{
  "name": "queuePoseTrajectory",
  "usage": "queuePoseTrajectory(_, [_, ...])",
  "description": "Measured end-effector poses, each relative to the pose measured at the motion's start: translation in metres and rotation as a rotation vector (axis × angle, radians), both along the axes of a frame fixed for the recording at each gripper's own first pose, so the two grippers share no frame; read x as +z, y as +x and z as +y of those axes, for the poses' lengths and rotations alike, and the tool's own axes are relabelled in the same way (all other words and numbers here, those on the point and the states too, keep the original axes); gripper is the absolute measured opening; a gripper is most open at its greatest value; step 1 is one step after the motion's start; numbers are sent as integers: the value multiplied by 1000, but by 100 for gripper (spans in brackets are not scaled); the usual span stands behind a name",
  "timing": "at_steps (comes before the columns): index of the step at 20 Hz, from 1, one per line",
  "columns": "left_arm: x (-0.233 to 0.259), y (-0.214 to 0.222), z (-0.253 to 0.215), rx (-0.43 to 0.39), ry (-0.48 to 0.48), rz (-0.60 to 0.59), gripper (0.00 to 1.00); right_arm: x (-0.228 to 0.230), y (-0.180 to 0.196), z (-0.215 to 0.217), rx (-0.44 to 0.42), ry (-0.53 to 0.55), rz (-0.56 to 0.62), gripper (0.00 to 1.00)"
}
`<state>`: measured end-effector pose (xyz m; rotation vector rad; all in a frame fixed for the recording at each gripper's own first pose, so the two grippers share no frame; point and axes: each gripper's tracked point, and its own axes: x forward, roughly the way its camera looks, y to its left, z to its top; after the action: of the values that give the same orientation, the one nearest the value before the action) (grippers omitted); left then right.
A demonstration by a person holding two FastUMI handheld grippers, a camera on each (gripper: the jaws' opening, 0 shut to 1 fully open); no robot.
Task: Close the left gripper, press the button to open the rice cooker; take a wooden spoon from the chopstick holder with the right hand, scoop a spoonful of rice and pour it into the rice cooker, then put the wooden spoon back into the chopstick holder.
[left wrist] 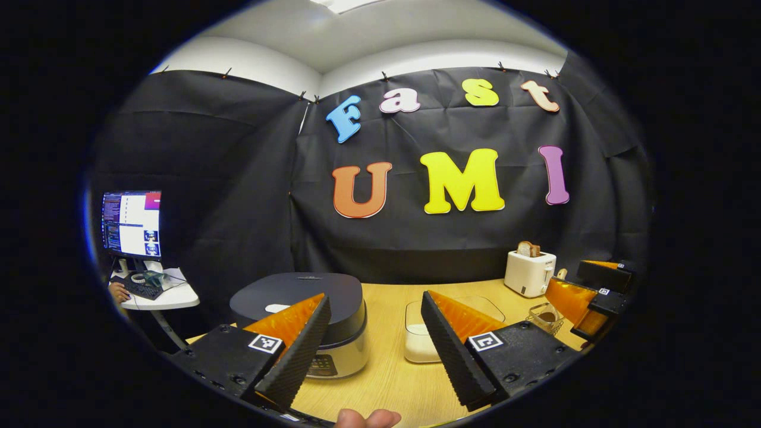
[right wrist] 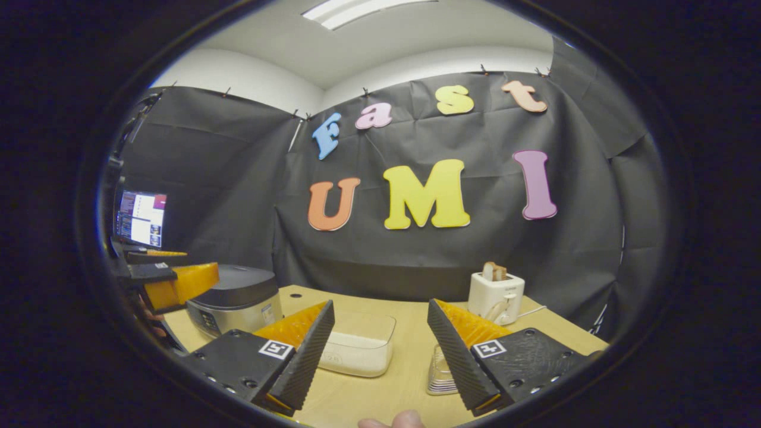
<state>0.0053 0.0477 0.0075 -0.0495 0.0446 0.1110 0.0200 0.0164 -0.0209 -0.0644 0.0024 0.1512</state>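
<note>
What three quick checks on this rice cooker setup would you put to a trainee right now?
1. True or false: the dark lid of the round rice cooker is closed.
2. What stands in the white toaster?
3. The left gripper is: A open, B shut on a spoon.

Key:
1. True.
2. Sliced bread.
3. A. The right gripper is open too, and the clear plastic rice box sits between cooker and toaster.

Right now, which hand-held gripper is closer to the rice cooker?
The left one. The left hand-held gripper hangs open just in front of the rice cooker, whose lid is shut. The right hand-held gripper is farther over, open, by the rice container.
</note>
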Motion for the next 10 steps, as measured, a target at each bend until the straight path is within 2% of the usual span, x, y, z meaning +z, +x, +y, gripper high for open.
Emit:
queuePoseTrajectory(3, [7, 0, 34, 51, 36, 36, 97, -3, 4, 2, 47, 16, 12, 94])
queuePoseTrajectory(4, [6, 1, 44, 57, 42, 57, 97, -2, 6, 2, 56, 18, 15, 92])
queuePoseTrajectory(10, [2, 8, 97, 86, 42, 196, 98, 0, 9, -2, 85, 19, 19, 94])
